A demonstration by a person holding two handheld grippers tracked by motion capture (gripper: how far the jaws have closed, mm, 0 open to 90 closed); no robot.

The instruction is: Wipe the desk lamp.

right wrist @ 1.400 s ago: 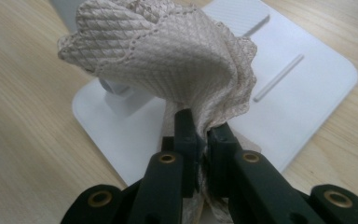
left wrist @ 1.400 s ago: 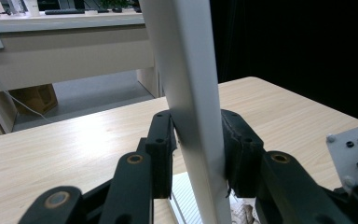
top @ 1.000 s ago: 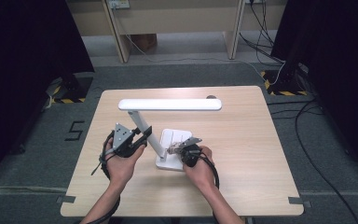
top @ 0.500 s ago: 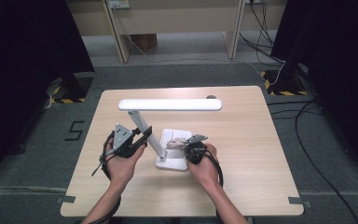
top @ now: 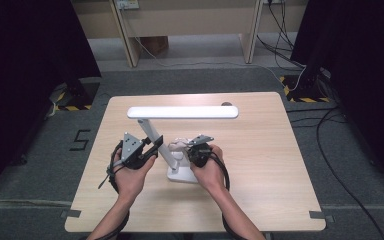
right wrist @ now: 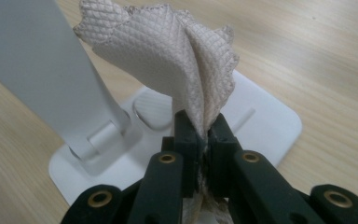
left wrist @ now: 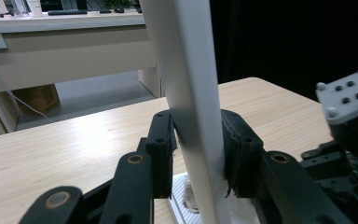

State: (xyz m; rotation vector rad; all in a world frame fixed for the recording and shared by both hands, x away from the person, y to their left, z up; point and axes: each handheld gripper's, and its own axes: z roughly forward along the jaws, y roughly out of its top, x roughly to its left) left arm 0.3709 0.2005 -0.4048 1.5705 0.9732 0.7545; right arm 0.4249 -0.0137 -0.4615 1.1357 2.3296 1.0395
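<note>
The left tongs [left wrist: 196, 154] are clamped on the slanted white stem [left wrist: 186, 93] of a desk lamp, one jaw pressed to each side of it, well above the lamp's base. The right tongs [right wrist: 204, 140] are closed tight on a beige quilted cloth [right wrist: 168, 51], which bunches up and fans out past the jaw tips, hanging just over the white lamp base [right wrist: 261, 116] and close beside the foot of the stem. From above, the lamp stands on the wooden counter [top: 260, 150] between the two tongs, with its long flat head [top: 182, 111] reaching out beyond both of them. The cloth looks soft and limp: it folds wherever it is pinched, weighs next to nothing, and will likely drag and crumple rather than push, so a firm pinch on a gathered wad, as it has here, seems the right hold for wiping. The lamp looks rigid, with smooth plastic or painted surfaces that could slip under the jaws; the wide head on a thin stem probably makes it top-heavy and ready to tip or swivel at its hinge. The flat-sided stem, gripped low near the base, seems the steadiest place to brace it while the cloth works over the base.
</note>
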